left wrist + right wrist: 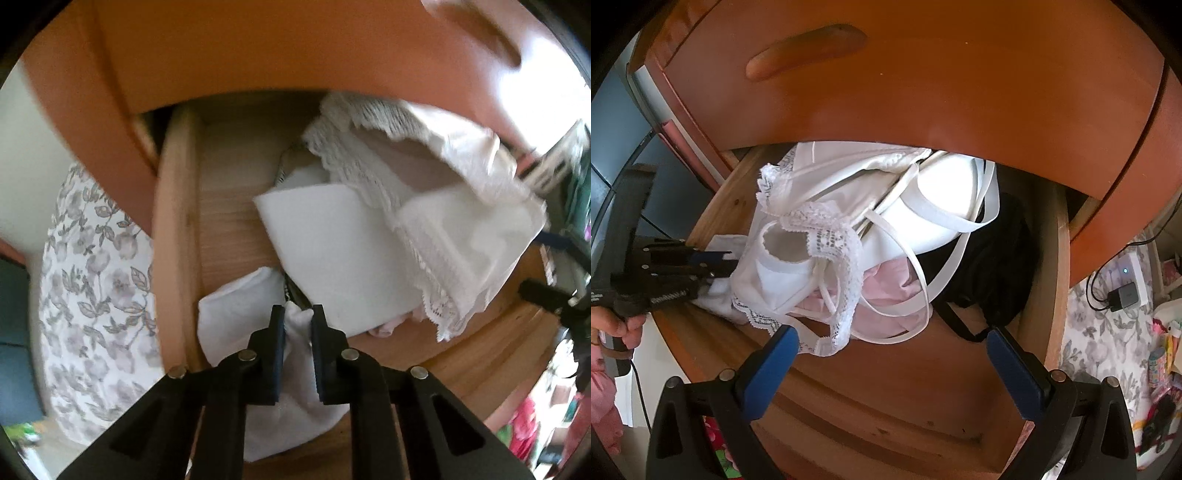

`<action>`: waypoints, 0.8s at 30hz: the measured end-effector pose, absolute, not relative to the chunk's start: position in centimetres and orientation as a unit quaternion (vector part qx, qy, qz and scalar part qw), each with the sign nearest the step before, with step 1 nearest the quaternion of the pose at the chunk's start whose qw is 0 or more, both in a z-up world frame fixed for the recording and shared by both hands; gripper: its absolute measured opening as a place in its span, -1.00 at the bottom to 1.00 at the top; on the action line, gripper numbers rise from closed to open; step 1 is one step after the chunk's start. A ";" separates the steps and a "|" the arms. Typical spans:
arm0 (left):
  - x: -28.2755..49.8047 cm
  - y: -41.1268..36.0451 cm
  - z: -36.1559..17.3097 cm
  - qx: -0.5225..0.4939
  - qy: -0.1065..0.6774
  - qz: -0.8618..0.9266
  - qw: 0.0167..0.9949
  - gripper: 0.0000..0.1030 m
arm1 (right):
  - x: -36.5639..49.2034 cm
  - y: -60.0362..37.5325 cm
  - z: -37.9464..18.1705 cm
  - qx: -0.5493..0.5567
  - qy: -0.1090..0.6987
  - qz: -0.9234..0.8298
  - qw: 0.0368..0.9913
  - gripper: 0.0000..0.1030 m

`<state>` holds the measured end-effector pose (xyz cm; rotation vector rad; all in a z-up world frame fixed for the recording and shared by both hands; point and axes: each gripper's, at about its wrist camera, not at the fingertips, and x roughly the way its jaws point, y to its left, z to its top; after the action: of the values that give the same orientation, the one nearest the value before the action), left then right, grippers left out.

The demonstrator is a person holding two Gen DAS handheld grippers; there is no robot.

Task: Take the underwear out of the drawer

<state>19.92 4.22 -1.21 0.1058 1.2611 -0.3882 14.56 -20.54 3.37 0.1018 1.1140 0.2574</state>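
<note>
The open wooden drawer [177,221] [1045,258] holds a heap of underwear. In the left wrist view my left gripper [298,314] is shut on a white underwear piece [236,317] at the drawer's near left corner. Beside it lie a folded white piece [332,240] and a white lace-trimmed garment [436,258] [827,236]. The right wrist view shows my right gripper [892,339] wide open above the drawer's front edge, holding nothing. A pink garment [886,288] and a black garment [997,258] lie under white straps. The left gripper [731,264] reaches into the pile from the left.
The closed upper drawer front [923,92] with its handle [805,48] overhangs the back of the open drawer. A floral cloth [85,258] [1100,332] lies on both sides of the chest. A charger with cables [1123,295] sits at the right.
</note>
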 end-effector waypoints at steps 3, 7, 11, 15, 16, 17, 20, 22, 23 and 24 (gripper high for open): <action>19.5 5.8 -0.3 0.013 0.563 -0.180 0.807 -0.76 | 14.4 -20.8 3.3 0.052 0.528 0.118 0.840 1.00; 19.1 6.8 0.9 -0.026 0.532 -0.178 0.828 -0.78 | 14.4 -21.1 2.9 0.059 0.532 0.116 0.837 1.00; 18.5 7.2 2.7 -0.058 0.505 -0.179 0.842 -0.78 | 14.1 -21.1 2.7 0.059 0.533 0.117 0.836 1.00; 18.0 7.8 4.2 -0.087 0.474 -0.180 0.857 -0.78 | 13.8 -20.8 2.9 0.057 0.532 0.116 0.837 1.00; 17.7 8.0 4.8 -0.097 0.465 -0.183 0.861 -0.78 | 13.8 -20.7 3.0 0.056 0.531 0.115 0.838 1.00; 17.5 8.2 5.2 -0.103 0.459 -0.184 0.863 -0.78 | 13.7 -20.6 3.2 0.056 0.530 0.114 0.839 1.00; 16.9 8.7 6.8 -0.116 0.441 -0.186 0.871 -0.78 | 13.6 -20.3 3.6 0.057 0.524 0.115 0.842 1.00; 16.4 9.1 7.9 -0.124 0.427 -0.189 0.876 -0.78 | 13.4 -20.1 4.2 0.055 0.517 0.118 0.846 1.00; 16.1 9.4 8.5 -0.128 0.417 -0.190 0.879 -0.78 | 13.3 -20.0 4.5 0.054 0.513 0.119 0.849 1.00; 16.0 9.6 9.0 -0.132 0.411 -0.191 0.882 -0.78 | 13.2 -19.8 5.0 0.051 0.506 0.122 0.852 1.00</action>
<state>15.95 9.60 8.98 -0.2744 0.8567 -0.3974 13.18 -19.79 4.96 0.1081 1.0658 0.2577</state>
